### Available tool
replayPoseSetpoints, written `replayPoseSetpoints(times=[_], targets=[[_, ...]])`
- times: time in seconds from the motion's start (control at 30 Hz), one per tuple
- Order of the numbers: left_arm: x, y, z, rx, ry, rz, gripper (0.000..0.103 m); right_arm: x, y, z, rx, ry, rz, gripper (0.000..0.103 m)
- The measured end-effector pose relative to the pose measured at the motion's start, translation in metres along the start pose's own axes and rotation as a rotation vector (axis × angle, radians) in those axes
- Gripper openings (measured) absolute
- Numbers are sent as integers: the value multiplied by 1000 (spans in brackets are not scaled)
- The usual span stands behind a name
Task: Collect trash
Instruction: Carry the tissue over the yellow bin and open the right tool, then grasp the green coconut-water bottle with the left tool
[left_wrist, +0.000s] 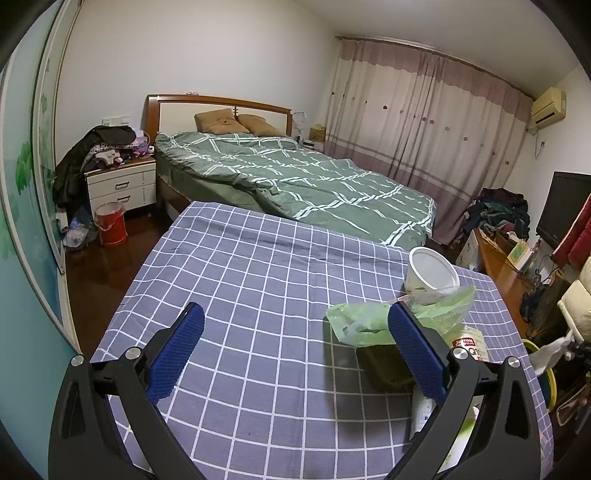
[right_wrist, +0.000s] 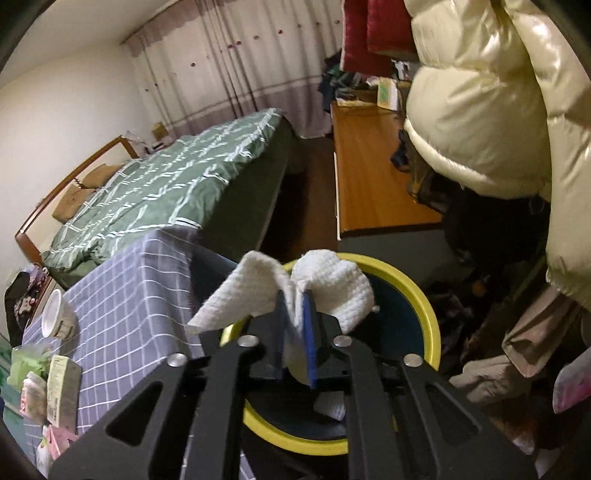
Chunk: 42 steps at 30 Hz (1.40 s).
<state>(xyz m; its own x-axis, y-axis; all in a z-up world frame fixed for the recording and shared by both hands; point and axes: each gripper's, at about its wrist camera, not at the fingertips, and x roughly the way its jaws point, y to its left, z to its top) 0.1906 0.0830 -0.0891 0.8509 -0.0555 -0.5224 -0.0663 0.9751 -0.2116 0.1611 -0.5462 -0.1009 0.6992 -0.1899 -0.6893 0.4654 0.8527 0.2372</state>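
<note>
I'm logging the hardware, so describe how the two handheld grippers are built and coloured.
The left gripper has matte black angular arms with triangular cut-outs, round silver pivot bolts, and flat fingers faced with dimpled blue rubber pads. The right gripper matches: black linkage, silver bolts, blue pads. No cables, markings or sleeves show.

A cup (left_wrist: 432, 272) lies on its side on the table (left_wrist: 258, 280), behind a plastic bag (left_wrist: 373, 321) and wrappers. The bed (left_wrist: 295, 177) stands beyond the table. A bin (right_wrist: 424, 314) is placed beside the table, below a paper towel (right_wrist: 295, 291).
</note>
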Motion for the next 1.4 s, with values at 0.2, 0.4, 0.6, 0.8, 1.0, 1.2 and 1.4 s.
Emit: replayPoseSetpoints(times=[0.2, 0.4, 0.6, 0.8, 1.0, 1.2, 1.4], targets=[[-2, -1, 1, 8, -4, -3, 98, -5, -3, -7, 11, -13, -28, 33], [-6, -7, 0, 32, -6, -22, 98, -18, 3, -21, -2, -23, 0, 36], [-25, -18, -4, 20, 22, -128, 98, -36, 9, -36, -3, -25, 33, 39], [-74, -41, -34, 133, 32, -211, 98, -48, 13, -41, -13, -41, 67, 39], [-111, -64, -84, 282, 122, -301, 98, -51, 14, -45, -13, -41, 100, 39], [-115, -89, -115, 416, 193, -341, 98, -52, 16, -49, -19, -33, 124, 39], [-90, -90, -122, 444, 275, -295, 86, -53, 12, -49, -14, -36, 125, 40]])
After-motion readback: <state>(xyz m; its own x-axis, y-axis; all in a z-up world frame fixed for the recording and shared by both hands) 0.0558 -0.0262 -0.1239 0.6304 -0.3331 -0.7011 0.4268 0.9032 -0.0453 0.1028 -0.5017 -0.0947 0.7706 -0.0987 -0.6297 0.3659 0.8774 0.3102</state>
